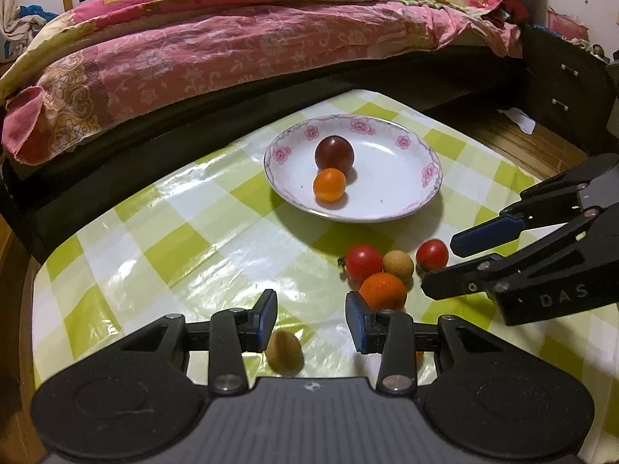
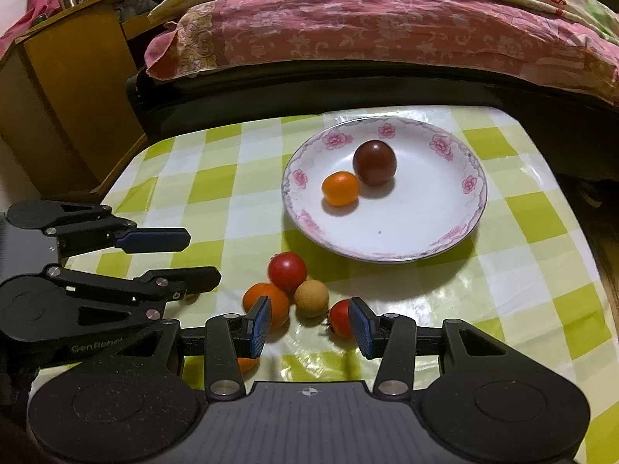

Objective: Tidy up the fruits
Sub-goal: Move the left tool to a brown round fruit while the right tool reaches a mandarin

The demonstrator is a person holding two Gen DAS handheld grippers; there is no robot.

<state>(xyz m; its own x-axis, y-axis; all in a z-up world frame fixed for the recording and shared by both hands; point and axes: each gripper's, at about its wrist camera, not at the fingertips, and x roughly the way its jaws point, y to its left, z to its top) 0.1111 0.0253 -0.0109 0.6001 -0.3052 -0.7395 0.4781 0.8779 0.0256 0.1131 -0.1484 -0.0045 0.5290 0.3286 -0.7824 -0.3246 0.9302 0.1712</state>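
Note:
A white flowered plate [image 1: 387, 201] [image 2: 425, 232] holds a dark red tomato [image 1: 334, 153] [image 2: 374, 162] and a small orange fruit [image 1: 329, 185] [image 2: 340, 188]. In front of it on the checked cloth lie a red tomato [image 1: 363, 262] [image 2: 287, 270], a tan round fruit [image 1: 398, 266] [image 2: 311, 297], an orange [image 1: 383, 292] [image 2: 267, 303] and a second red tomato [image 1: 432, 254] [image 2: 340, 319]. A kiwi [image 1: 284, 352] lies under my left gripper [image 1: 311, 319], which is open and empty. My right gripper [image 2: 307, 324] [image 1: 437, 265] is open and empty beside the loose fruits.
The table has a green and white checked cloth [image 1: 174, 239] [image 2: 522, 270]. A bed with a pink floral quilt [image 1: 232, 38] [image 2: 387, 27] runs along the far edge. A dark drawer unit [image 1: 568, 89] and a wooden cabinet [image 2: 77, 96] stand at the sides.

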